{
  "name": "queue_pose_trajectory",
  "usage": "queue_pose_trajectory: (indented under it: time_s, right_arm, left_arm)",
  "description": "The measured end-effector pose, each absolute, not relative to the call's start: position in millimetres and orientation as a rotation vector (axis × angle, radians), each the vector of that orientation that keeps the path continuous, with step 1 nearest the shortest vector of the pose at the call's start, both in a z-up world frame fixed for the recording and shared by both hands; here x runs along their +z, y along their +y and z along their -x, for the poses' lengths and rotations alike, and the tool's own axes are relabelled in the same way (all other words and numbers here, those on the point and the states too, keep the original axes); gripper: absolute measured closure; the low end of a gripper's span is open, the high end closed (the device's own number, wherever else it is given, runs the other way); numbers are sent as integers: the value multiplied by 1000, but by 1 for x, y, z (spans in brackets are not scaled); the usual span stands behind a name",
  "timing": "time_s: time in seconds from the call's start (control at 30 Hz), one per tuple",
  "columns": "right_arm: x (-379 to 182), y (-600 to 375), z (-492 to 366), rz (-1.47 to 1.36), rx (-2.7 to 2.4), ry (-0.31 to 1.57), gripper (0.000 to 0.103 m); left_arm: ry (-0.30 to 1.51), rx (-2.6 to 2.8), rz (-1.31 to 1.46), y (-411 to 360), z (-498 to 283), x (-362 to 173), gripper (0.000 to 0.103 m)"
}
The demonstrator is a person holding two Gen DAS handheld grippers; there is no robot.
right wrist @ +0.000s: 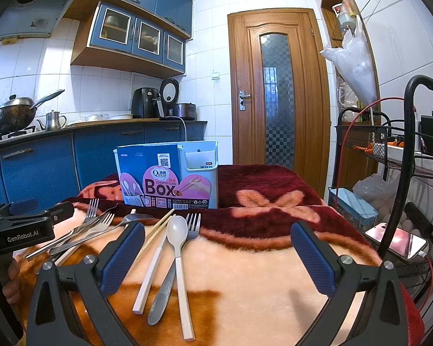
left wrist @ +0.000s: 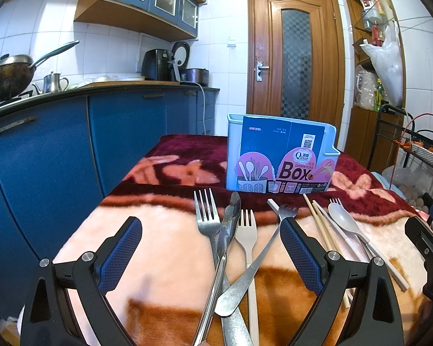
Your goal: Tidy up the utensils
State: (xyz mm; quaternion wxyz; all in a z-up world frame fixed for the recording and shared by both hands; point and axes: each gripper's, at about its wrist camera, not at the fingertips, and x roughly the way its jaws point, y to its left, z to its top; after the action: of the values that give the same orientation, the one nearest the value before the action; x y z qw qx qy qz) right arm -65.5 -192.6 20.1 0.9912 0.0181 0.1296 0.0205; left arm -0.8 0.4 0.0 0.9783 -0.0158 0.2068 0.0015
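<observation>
- Left gripper [left wrist: 210, 248]: nearest the lens in the left wrist view, jaws spread wide, blue-padded fingers [left wrist: 121, 253] holding nothing, raised above the crossed cutlery.
- Right gripper [right wrist: 218, 255]: jaws spread wide, empty, over the blanket; its left finger [right wrist: 124, 256] stands beside the chopsticks.
- Blanket [right wrist: 245, 274]: plush, cream and orange near, dark red with pink flowers farther off, covering the table.
- Cutlery pile, left group: steel fork [left wrist: 206, 216], metal tongs [left wrist: 226, 230], cream plastic fork [left wrist: 247, 230] and a second steel fork [left wrist: 287, 210] with a long flat handle, lying crossed and overlapping.
- Cutlery, right group: wooden chopsticks [right wrist: 156, 229], white chopstick [right wrist: 150, 274], white plastic spoon [right wrist: 177, 230] bowl up, and a steel fork [right wrist: 192, 225] partly under the spoon.
- Utensil holder [left wrist: 280, 155]: pale blue plastic, upright on the dark red part of the blanket behind all the cutlery, with a printed card reading "Chopsticks Box" on its front.
- Far background: blue kitchen cabinets [left wrist: 124, 132], a wok [left wrist: 5, 77] on the stove, a wooden door [left wrist: 296, 57].
</observation>
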Motion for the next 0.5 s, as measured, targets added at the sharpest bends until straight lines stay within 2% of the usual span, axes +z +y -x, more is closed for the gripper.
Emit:
queue_pose_trajectory:
  time_s: [0.5]
  right_arm:
    - [20, -193, 66, -34, 41, 260, 0]
  left_arm:
    - [415, 3, 32, 0, 1, 0, 7]
